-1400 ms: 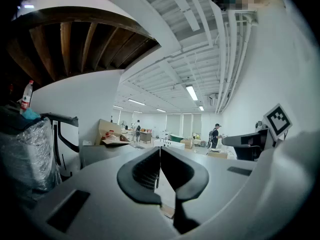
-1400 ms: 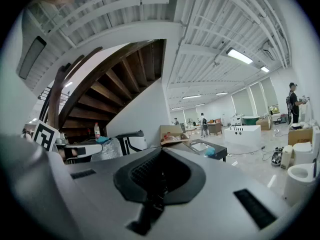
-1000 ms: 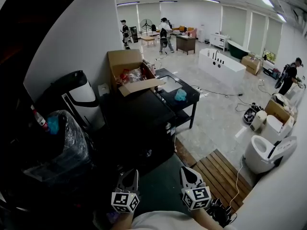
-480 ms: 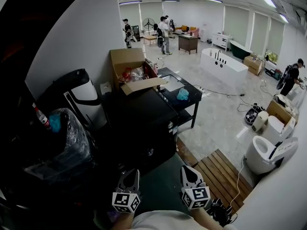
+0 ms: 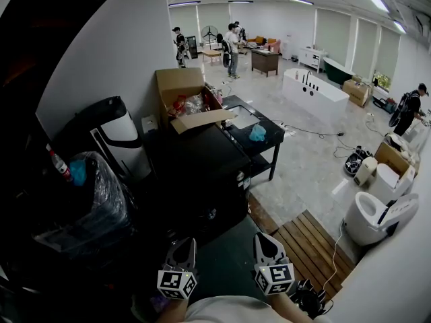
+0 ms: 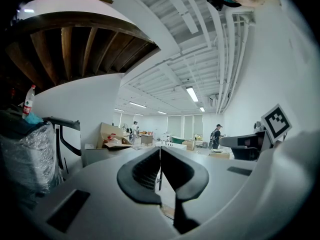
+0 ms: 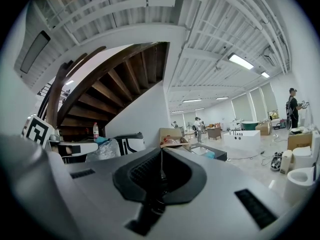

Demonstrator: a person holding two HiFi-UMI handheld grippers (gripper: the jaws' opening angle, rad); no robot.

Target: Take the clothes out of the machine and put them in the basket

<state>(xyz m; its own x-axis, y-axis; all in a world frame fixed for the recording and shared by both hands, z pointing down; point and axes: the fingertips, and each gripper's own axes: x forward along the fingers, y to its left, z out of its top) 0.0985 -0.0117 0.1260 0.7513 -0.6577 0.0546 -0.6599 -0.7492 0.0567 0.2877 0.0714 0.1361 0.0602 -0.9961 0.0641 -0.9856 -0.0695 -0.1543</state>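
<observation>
Jaws closed, empty, on left gripper (image 6: 159, 158) and right gripper (image 7: 161, 158); cardboard box (image 5: 177, 83) (flaps open) holds packaging.

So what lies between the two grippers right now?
Only bare dark floor; the head view shows it between the left gripper and right gripper.

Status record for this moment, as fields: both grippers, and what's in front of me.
left gripper: fingers shut, empty
right gripper: fingers shut, empty
ahead: black boxy cabinet
at its far edge: open brown cardboard box
to its right: black low table carrying a teal object
task items: none in view
</observation>
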